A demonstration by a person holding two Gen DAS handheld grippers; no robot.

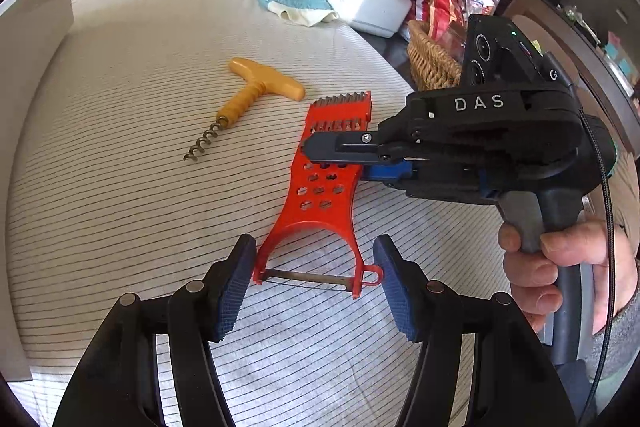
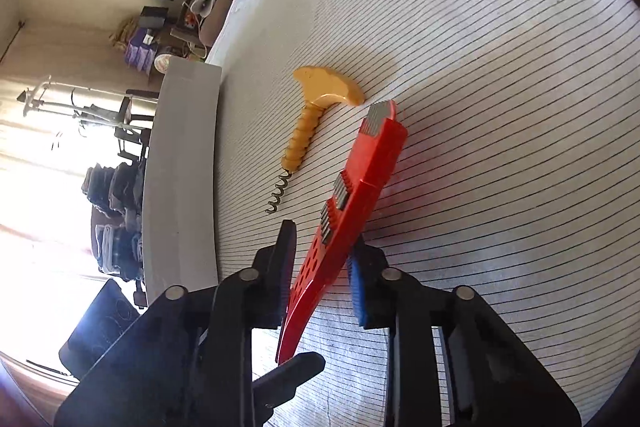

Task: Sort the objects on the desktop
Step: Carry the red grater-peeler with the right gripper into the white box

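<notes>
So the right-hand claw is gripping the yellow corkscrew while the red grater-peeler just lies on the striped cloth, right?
Not quite. In the right wrist view the right gripper brackets the red grater-peeler, lifting one end off the striped cloth. The yellow corkscrew lies untouched beside it.

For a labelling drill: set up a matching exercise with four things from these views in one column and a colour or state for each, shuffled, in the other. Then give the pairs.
Things
1. corkscrew
2. peeler-grater
3. left gripper
4. wicker basket

Colour or state
A. red plastic, one edge lifted
B. open, pads either side of the blade end
C. yellow handle, lying flat on the striped cloth
D. woven, at the table's far edge

Pairs: 1-C, 2-A, 3-B, 4-D
</notes>
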